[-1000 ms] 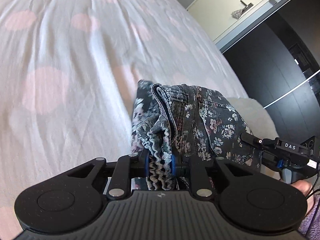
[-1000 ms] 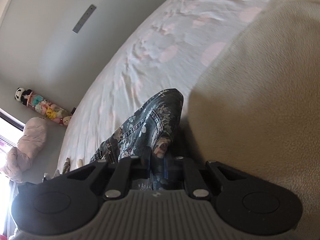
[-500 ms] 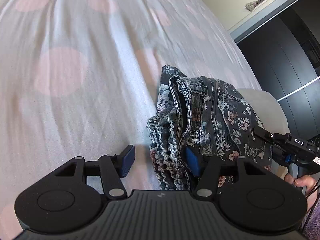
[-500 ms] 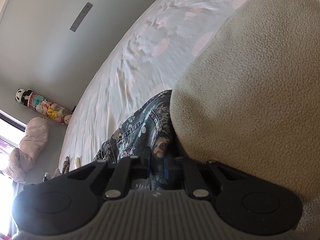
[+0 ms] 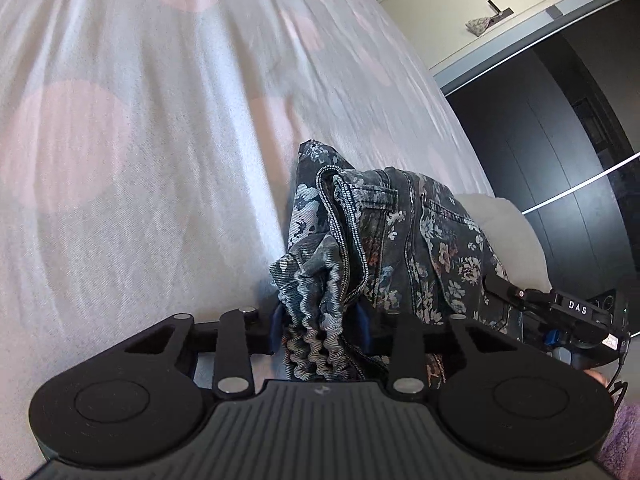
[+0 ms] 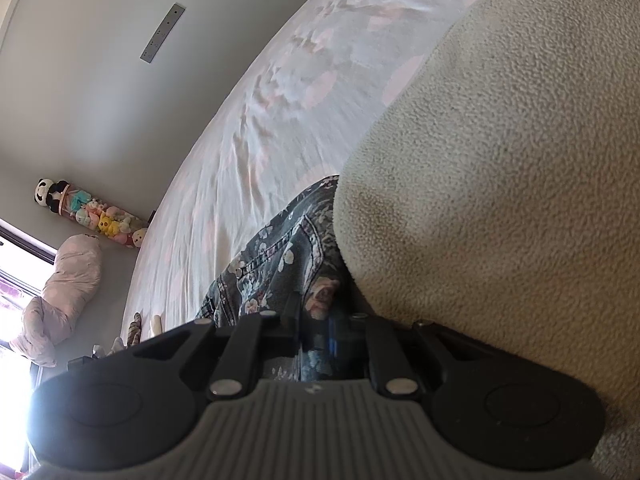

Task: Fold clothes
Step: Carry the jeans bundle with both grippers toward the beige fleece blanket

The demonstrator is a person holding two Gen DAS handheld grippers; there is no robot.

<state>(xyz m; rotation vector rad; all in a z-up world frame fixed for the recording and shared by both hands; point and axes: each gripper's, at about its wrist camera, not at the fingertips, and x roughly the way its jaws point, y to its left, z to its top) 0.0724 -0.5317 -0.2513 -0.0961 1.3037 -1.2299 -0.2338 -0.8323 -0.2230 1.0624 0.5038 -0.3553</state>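
Left wrist view: left gripper, spread half a second ago, now pinches the floral jeans at the elastic waistband, on the bedsheet; regrasp done. Right wrist view: right gripper stays clamped on denim beside the fleece blanket.

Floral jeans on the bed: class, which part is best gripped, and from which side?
Grip the floral jeans at the gathered elastic waistband, coming from the near edge along the bed sheet. That bunched, ridged edge faces the left gripper and fits between its fingers.
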